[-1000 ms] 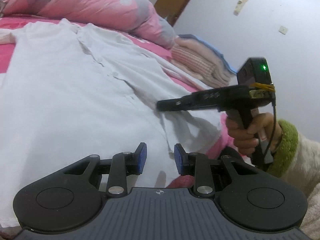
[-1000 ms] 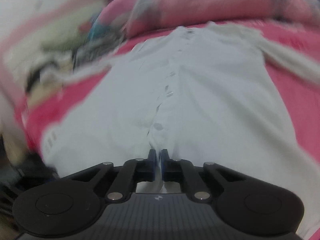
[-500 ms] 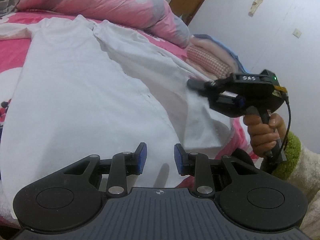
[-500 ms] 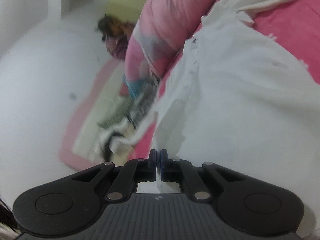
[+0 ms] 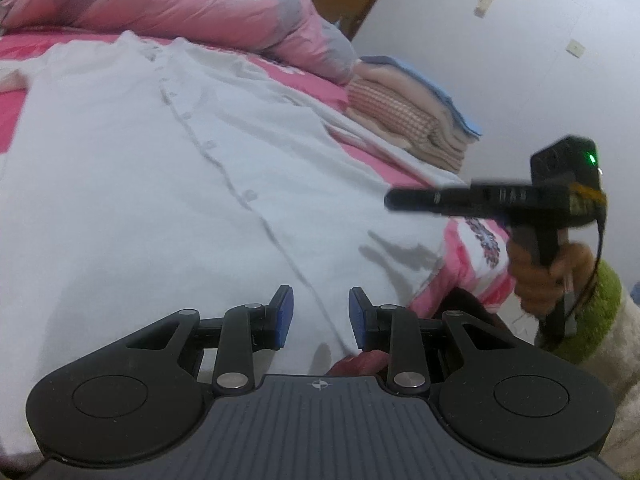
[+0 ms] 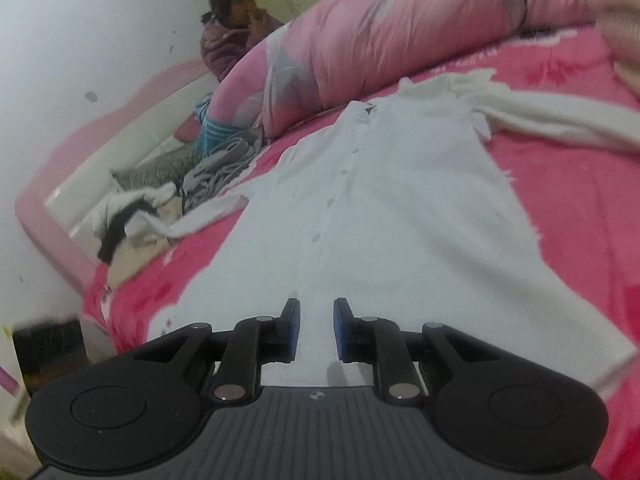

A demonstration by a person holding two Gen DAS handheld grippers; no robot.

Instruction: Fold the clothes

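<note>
A white button-front shirt (image 6: pixel 400 216) lies spread flat on the pink bed (image 6: pixel 580 208), directly ahead of and below both grippers. The right gripper (image 6: pixel 316 330) hovers just over the shirt's lower hem, its blue pads (image 6: pixel 291 330) parting, with the button placket running away between them but no cloth pinched. One sleeve stretches off to this gripper's right, the other to its left toward a heap of clothes (image 6: pixel 216 168) by the bed's edge. A pink quilt (image 6: pixel 400 32) is bunched beyond the collar, and a person (image 6: pixel 234 20) sits past it.

The left gripper (image 5: pixel 320 316) stands apart above the hem, nothing between its blue pads (image 5: pixel 283 316). To its right, a hand (image 5: pixel 548 276) in a green-cuffed sleeve (image 5: pixel 604 296) holds the other gripper level over the shirt's edge. Folded blankets (image 5: pixel 404 116) are stacked farther off on that side.
</note>
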